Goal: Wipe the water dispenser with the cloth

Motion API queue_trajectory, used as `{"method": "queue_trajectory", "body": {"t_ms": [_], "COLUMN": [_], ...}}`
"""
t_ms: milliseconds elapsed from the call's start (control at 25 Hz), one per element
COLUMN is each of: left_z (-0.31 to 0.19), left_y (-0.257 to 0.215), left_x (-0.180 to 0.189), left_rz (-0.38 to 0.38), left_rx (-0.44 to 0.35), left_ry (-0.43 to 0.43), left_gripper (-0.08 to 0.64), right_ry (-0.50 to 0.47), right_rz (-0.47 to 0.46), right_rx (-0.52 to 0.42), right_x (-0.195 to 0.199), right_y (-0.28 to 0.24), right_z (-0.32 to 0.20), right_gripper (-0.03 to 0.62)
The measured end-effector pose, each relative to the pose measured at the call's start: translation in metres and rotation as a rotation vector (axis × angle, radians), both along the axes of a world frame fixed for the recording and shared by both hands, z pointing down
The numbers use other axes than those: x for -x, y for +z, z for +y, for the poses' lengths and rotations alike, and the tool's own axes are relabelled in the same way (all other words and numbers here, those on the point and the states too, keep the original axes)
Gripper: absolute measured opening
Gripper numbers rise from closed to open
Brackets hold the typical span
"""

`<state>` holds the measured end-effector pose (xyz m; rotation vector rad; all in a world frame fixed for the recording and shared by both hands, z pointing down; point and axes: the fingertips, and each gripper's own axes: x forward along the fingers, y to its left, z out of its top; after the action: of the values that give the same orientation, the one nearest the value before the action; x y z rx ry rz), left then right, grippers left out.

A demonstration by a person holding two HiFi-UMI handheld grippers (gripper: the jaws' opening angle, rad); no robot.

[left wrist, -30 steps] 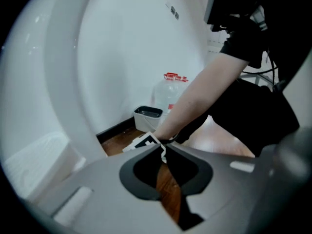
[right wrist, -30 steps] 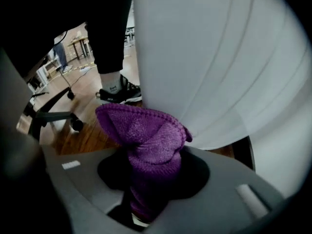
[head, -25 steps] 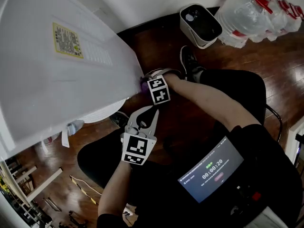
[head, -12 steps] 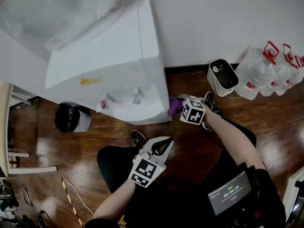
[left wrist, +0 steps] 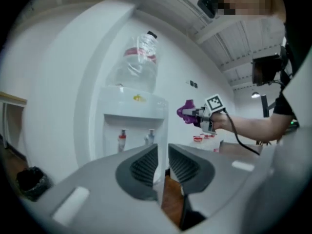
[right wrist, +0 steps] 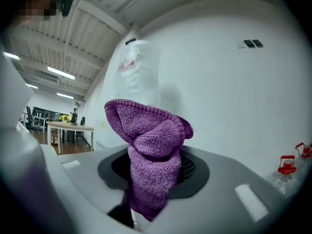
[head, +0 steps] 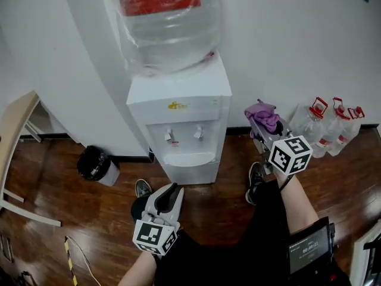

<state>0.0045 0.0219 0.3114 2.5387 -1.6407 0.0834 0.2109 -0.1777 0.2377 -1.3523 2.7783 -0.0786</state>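
One boxy white dispenser [head: 181,124] carried one clear plastic bottle [head: 166,22] and two small taps [head: 169,136]; three red-capped jugs [head: 314,124] stood on the floor to its right. One nubby purple cloth [head: 264,113], bunched, was clamped in the right tongs [head: 266,124], beside the dispenser and not touching it. The left tongs [head: 172,189] had just been opening and stood slightly apart, empty.

White wall [head: 297,46], dark wood floor [head: 53,183]

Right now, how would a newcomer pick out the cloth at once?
Find the white water dispenser against the wall. To its right, the cloth is bunched in the jaws of the right gripper. Unlike the clear red-capped jugs beside it, it is purple.
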Motion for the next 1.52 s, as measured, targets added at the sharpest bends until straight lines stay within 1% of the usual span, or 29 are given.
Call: {"method": "queue_trajectory", "body": {"t_ms": [80, 200, 360, 440, 600, 680, 760, 880, 960, 1040, 1120, 1200, 1280, 1400, 1480, 1520], "left_z": [0.002, 0.003, -0.002, -0.001, 0.003, 0.004, 0.003, -0.003, -0.007, -0.010, -0.012, -0.014, -0.014, -0.016, -0.018, -0.020], "left_y": [-0.006, 0.006, 0.035, 0.037, 0.023, 0.019, 0.016, 0.004, -0.005, -0.014, -0.017, -0.017, -0.016, -0.020, -0.021, -0.020], "left_x": [0.014, 0.039, 0.070, 0.082, 0.105, 0.117, 0.129, 0.139, 0.146, 0.155, 0.166, 0.177, 0.188, 0.205, 0.214, 0.217], "left_rz": [-0.003, 0.045, 0.081, 0.090, 0.064, 0.048, 0.041, 0.036, 0.032, 0.029, 0.031, 0.032, 0.036, 0.044, 0.043, 0.042], "left_rx": [-0.008, 0.035, 0.127, 0.134, 0.127, 0.112, 0.101, 0.083, 0.053, 0.030, 0.018, 0.022, 0.029, 0.027, 0.021, 0.023], "left_ry": [0.023, 0.026, 0.000, 0.003, 0.027, 0.050, 0.075, 0.124, 0.168, 0.205, 0.240, 0.268, 0.294, 0.323, 0.337, 0.342], "left_gripper": [0.081, 0.078, 0.077, 0.077, 0.075, 0.075, 0.071, 0.069, 0.069, 0.069, 0.066, 0.064, 0.064, 0.063, 0.061, 0.060], "right_ry": [-0.007, -0.019, -0.003, 0.026, 0.087, 0.123, 0.178, 0.263, 0.282, 0.279, 0.269, 0.234, 0.179, 0.098, 0.074, 0.071], "right_rz": [-0.052, -0.075, -0.072, -0.076, -0.076, -0.033, 0.040, 0.157, 0.200, 0.218, 0.261, 0.325, 0.376, 0.398, 0.401, 0.409], "right_rx": [-0.068, -0.108, -0.099, -0.094, -0.067, -0.053, -0.030, 0.068, 0.143, 0.174, 0.170, 0.158, 0.143, 0.124, 0.106, 0.096], "right_x": [0.017, 0.044, 0.071, 0.074, 0.075, 0.079, 0.083, 0.087, 0.098, 0.119, 0.152, 0.198, 0.251, 0.320, 0.349, 0.357], "right_y": [-0.044, -0.069, -0.071, -0.076, -0.089, -0.098, -0.105, -0.100, -0.094, -0.096, -0.100, -0.099, -0.096, -0.095, -0.095, -0.095], "right_z": [0.014, 0.021, 0.011, 0.006, -0.003, -0.012, -0.027, -0.058, -0.066, -0.061, -0.052, -0.043, -0.034, -0.021, -0.011, -0.007], "right_gripper": [0.155, 0.155, 0.155, 0.155, 0.155, 0.155, 0.155, 0.155, 0.155, 0.155, 0.155, 0.155, 0.155, 0.155, 0.156, 0.155]}}
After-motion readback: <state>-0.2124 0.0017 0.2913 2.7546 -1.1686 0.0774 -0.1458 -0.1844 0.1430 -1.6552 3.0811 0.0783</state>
